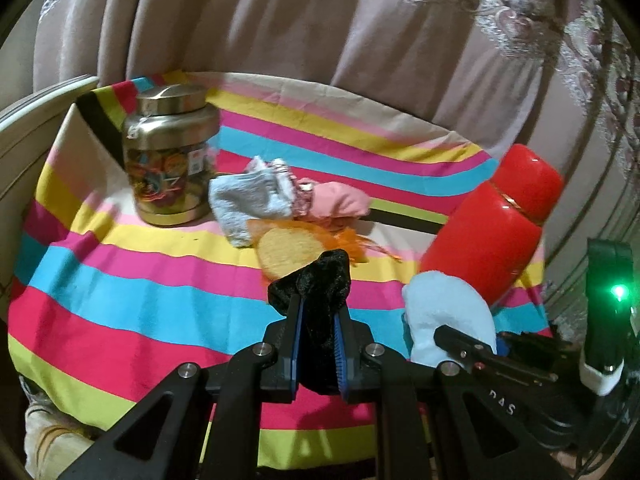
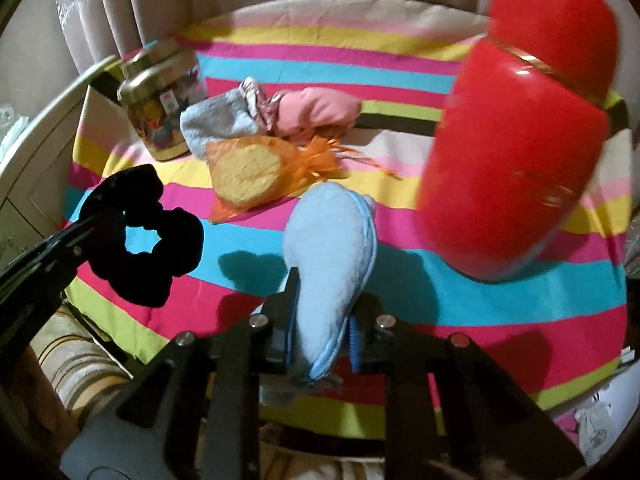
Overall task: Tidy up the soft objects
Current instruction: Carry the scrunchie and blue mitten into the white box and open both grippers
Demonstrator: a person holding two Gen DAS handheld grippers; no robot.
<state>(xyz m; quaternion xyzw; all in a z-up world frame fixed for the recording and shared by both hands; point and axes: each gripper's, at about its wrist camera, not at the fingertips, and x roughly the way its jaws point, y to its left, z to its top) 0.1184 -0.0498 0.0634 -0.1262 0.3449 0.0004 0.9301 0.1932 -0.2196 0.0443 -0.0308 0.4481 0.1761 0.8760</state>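
Left gripper pinches the black scrunchie; right gripper pinches the blue pouch. Risk: red flask at 2 o'clock of the pouch, close enough to clip and tip.

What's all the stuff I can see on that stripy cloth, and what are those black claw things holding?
Striped cloth: one, pink, blue, yellow and green bands, covering the surface.
Lidded jar: one, gold metal with a colourful label, standing at the far left.
Grey sock: one, pale grey, beside the jar.
Pink fabric item: one, pink, next to the sock.
Orange mesh bag: one, orange, with a yellow round sponge inside, in front of the sock.
Red flask: one, red with a gold band, at the right.
Curtain: beige, behind.
Black scrunchie: one, held in the left gripper, jaws shut on it.
Blue plush pouch: one, light blue, held in the right gripper, jaws shut on it.
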